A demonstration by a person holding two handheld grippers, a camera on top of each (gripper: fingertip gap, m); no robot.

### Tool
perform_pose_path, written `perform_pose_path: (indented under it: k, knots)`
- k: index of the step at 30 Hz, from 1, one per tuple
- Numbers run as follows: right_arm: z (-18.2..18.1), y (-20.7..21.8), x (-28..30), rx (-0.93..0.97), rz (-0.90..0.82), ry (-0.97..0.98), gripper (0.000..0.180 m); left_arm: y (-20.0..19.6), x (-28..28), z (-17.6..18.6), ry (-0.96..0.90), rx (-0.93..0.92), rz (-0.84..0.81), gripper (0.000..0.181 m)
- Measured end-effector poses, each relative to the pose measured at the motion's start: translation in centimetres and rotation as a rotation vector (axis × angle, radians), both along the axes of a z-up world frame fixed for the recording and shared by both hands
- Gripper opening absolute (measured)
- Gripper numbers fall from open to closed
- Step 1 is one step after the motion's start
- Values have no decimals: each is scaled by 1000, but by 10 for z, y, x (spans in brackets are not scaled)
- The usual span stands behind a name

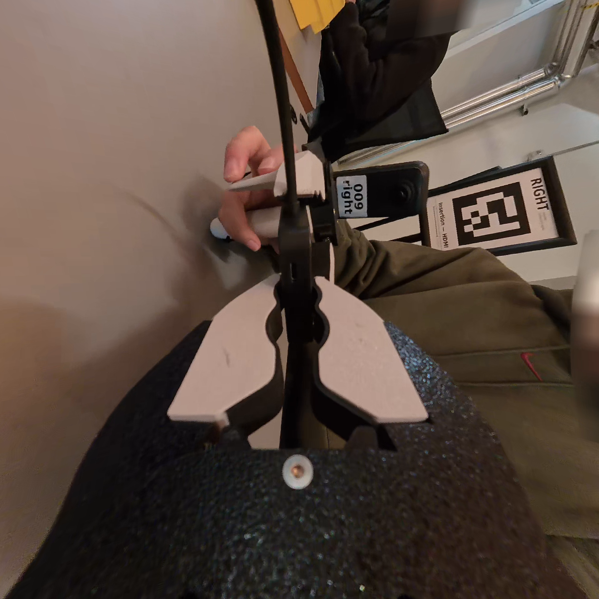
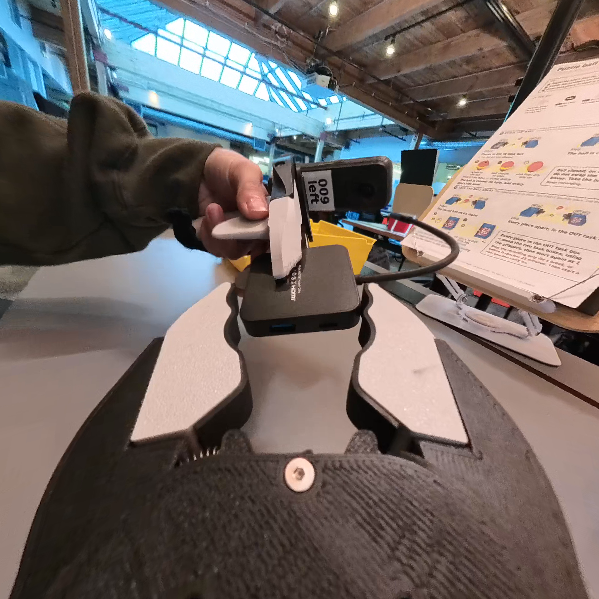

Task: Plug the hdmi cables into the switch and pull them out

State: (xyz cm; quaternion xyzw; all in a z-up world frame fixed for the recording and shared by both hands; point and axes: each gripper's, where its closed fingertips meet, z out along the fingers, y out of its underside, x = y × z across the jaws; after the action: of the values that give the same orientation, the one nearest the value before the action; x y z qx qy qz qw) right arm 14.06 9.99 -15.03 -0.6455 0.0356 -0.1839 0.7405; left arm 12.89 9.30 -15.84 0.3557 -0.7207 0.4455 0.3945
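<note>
The black HDMI switch (image 2: 317,285) is a flat box held above the table. Its own black cable (image 2: 447,252) curves off to the right. My right gripper (image 2: 299,288) has a fingertip against each side edge of the switch. My left gripper (image 2: 285,272) comes down from above and pinches the switch's far left part, top and bottom. In the left wrist view the switch (image 1: 293,246) shows edge-on between my shut left gripper (image 1: 296,285), and the cable (image 1: 282,97) runs upward. The right gripper (image 1: 301,197) and a hand sit just beyond. No loose HDMI cable shows.
A grey table (image 2: 81,308) lies below. A yellow bin (image 2: 343,240) stands behind the switch. An instruction board on a white stand (image 2: 518,210) is at the right. A framed marker sign (image 1: 499,210) stands behind the person's olive sleeve (image 1: 453,308).
</note>
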Motion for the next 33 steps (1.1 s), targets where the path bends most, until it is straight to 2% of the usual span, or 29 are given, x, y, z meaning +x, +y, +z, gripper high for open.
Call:
perform_pose_path:
  k: [7, 16, 25, 29, 31, 33]
  knots:
    - [4, -6, 8, 48, -33, 44, 69, -6, 9, 3, 25, -41, 74, 13]
    - [-7, -1, 13, -71, -114, -40, 73, -1, 16, 3, 39, -28, 150, 13]
    - [-11, -1, 19, -97, -118, 28, 71, -2, 24, 1, 20, -39, 233, 14]
    - [-9, -5, 20, -65, -71, 101, 71, 2, 31, 3, -138, 0, 292, 20]
    - [-7, -10, 23, -25, -45, 153, 71, 16, 39, 14, -264, 36, 355, 33]
    - [-2, -17, 27, 32, -26, 202, 71, 40, 45, 29, -412, 98, 429, 33]
